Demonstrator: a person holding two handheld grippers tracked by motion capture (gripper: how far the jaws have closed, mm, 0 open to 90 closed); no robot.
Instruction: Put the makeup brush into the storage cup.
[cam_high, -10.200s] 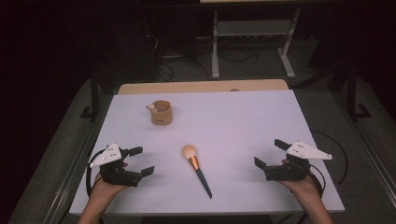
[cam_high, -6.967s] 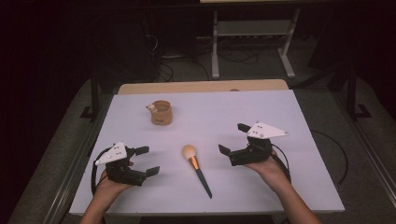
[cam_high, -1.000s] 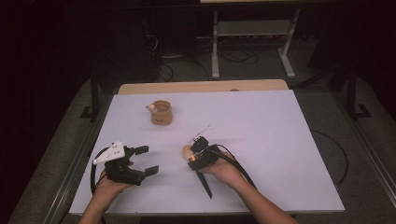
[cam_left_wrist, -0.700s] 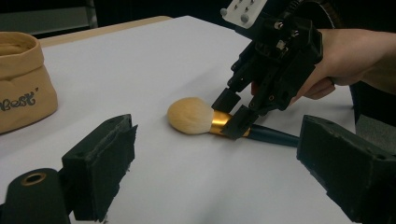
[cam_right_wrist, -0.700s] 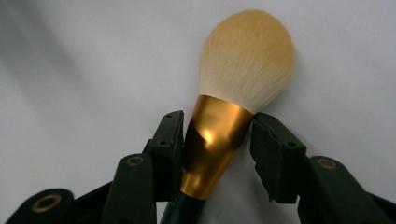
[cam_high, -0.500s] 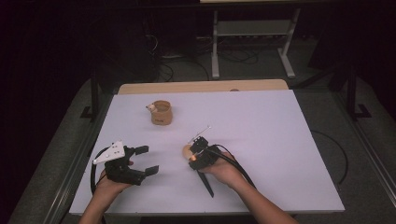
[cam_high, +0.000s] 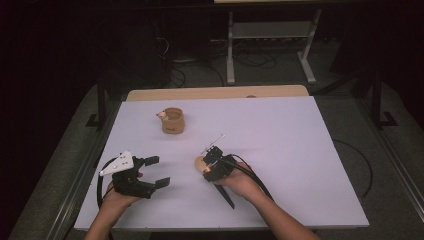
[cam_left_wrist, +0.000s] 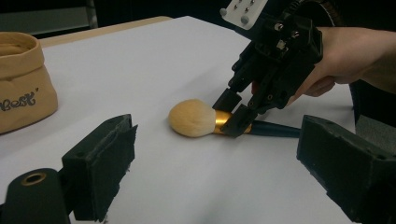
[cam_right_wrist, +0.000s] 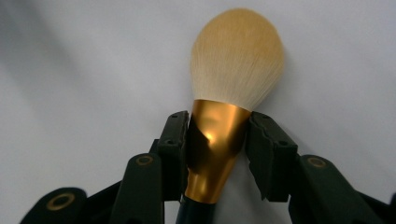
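- A makeup brush lies flat on the white counter, near the middle and toward the near edge, with its fluffy tan head pointing far-left and its dark handle running back toward the person.
- The brush looks light. Its bristle head is soft and would crush or splay if squeezed, while the gold metal ferrule is stiff, smooth and probably slippery. The ferrule or the handle just behind it is the sensible place to take hold.
- The right gripper is at the brush. Its fingers stand narrow, one on each side of the ferrule, touching or very nearly touching it; a firm clamp cannot be confirmed.
- The left gripper rests on the counter at the near left, fingers spread wide and holding nothing.
- A small tan fabric pouch stands farther back, left of centre, well apart from the brush.
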